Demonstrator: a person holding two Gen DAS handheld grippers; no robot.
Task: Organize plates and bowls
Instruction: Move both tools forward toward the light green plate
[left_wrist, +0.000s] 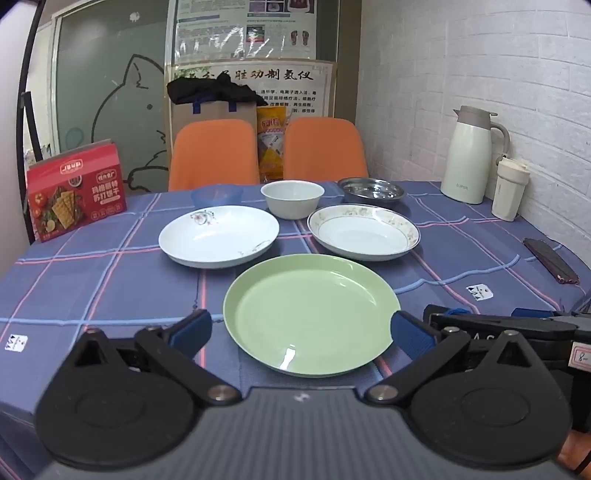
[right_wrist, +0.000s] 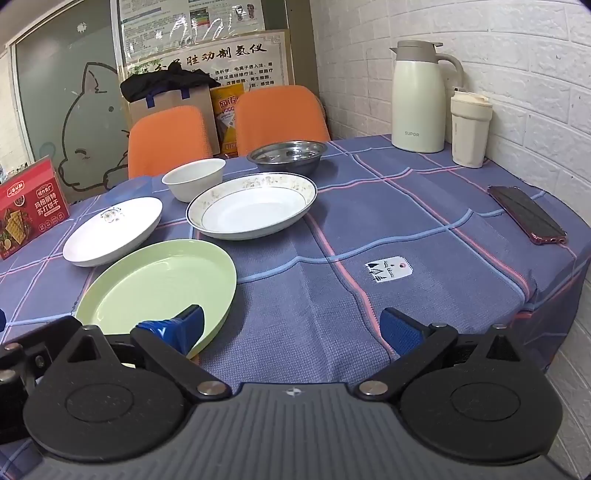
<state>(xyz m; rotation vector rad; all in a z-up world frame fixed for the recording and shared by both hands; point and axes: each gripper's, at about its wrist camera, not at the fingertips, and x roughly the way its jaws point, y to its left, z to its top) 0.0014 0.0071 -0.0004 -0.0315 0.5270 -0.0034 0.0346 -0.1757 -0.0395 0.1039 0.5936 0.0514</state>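
A green plate (left_wrist: 312, 312) (right_wrist: 157, 284) lies nearest on the blue checked tablecloth. Behind it sit a white flowered plate (left_wrist: 218, 235) (right_wrist: 112, 230) on the left and a gold-rimmed plate (left_wrist: 364, 232) (right_wrist: 253, 206) on the right. Farther back stand a blue bowl (left_wrist: 217, 195), a white bowl (left_wrist: 292, 199) (right_wrist: 194, 179) and a steel dish (left_wrist: 372, 189) (right_wrist: 287, 155). My left gripper (left_wrist: 301, 332) is open, its fingers either side of the green plate's near part, holding nothing. My right gripper (right_wrist: 291, 326) is open over bare cloth right of that plate.
A red cracker box (left_wrist: 75, 190) (right_wrist: 31, 208) stands at the left. A white thermos (left_wrist: 474, 155) (right_wrist: 419, 98) and a cup (right_wrist: 470, 129) sit by the brick wall on the right. A phone (right_wrist: 526, 214) lies near the right edge. Two orange chairs (left_wrist: 214, 155) stand behind the table.
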